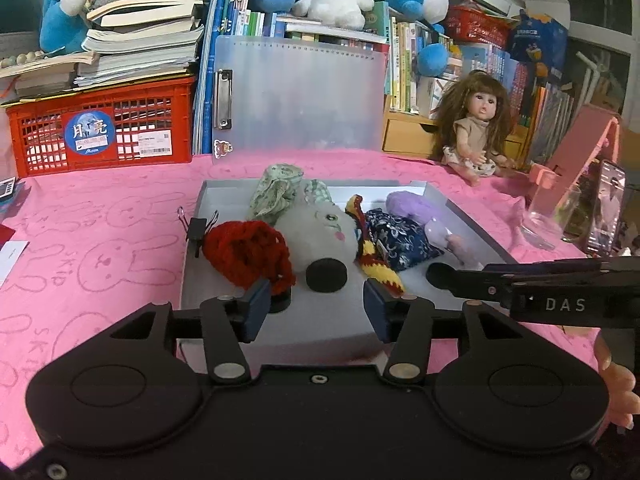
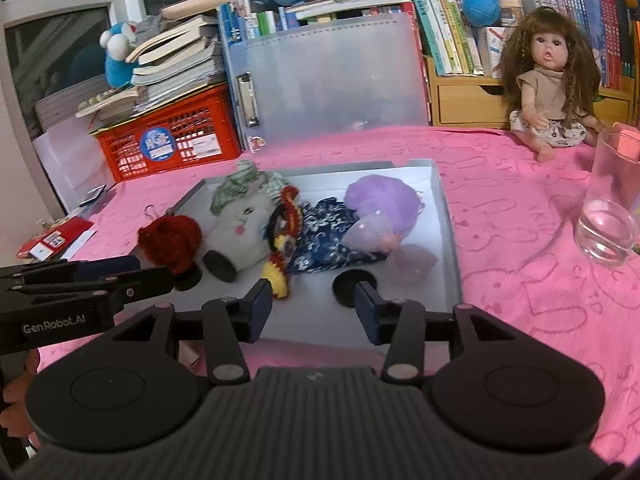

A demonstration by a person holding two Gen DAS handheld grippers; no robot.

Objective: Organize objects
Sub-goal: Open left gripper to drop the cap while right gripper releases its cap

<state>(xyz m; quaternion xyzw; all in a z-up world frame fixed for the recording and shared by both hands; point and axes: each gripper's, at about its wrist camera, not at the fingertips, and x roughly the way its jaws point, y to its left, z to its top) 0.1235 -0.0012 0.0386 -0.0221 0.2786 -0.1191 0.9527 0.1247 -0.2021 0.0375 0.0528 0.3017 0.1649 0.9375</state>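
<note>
A shallow grey tray (image 1: 224, 196) (image 2: 446, 216) on the pink cloth holds several soft toys: a red knitted one (image 1: 246, 254) (image 2: 170, 240), a grey plush with a green hat (image 1: 316, 232) (image 2: 240, 216), a red-yellow knitted one (image 1: 376, 264) (image 2: 280, 248), a blue patterned pouch (image 1: 400, 240) (image 2: 328, 236) and a purple plush (image 1: 416, 208) (image 2: 380, 204). My left gripper (image 1: 316, 308) is open and empty over the tray's near edge. My right gripper (image 2: 314, 308) is open and empty, also at the near edge.
A doll (image 1: 476, 128) (image 2: 548, 76) sits at the back right. A glass (image 2: 612, 204) (image 1: 552, 212) stands right of the tray. A red crate (image 1: 100, 132) with books, a clear clipboard (image 1: 296, 96) and bookshelves line the back. A phone (image 1: 606, 208) leans at far right.
</note>
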